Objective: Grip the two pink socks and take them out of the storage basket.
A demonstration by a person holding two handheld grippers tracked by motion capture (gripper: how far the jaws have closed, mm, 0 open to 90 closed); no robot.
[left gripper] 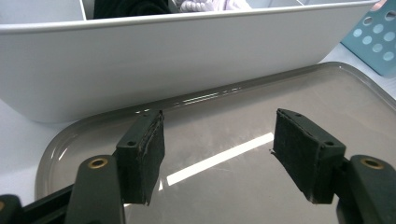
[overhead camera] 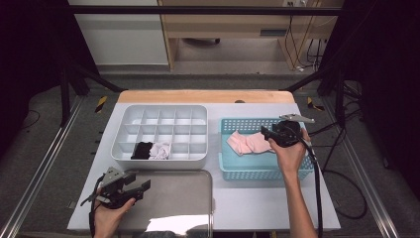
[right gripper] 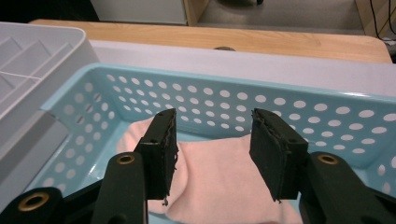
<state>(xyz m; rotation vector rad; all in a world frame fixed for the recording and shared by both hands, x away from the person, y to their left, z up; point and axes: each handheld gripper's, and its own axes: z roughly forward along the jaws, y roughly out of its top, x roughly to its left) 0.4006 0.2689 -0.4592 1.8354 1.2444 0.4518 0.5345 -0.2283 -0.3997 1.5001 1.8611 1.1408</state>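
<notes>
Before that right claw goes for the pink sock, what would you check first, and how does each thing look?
1. Right gripper jaws open: ok, a gap stands between them.
2. Jaws lined up over the pink sock: ok, it lies below the gap.
3. Sock free in the blue basket: ok, nothing lies on it.
4. Pads touching the sock: cannot tell.
5. Free cells in the white organizer: ok, a black item and a pale item fill two front cells.
6. Left gripper out of the way: ok, open over the metal tray.
</notes>
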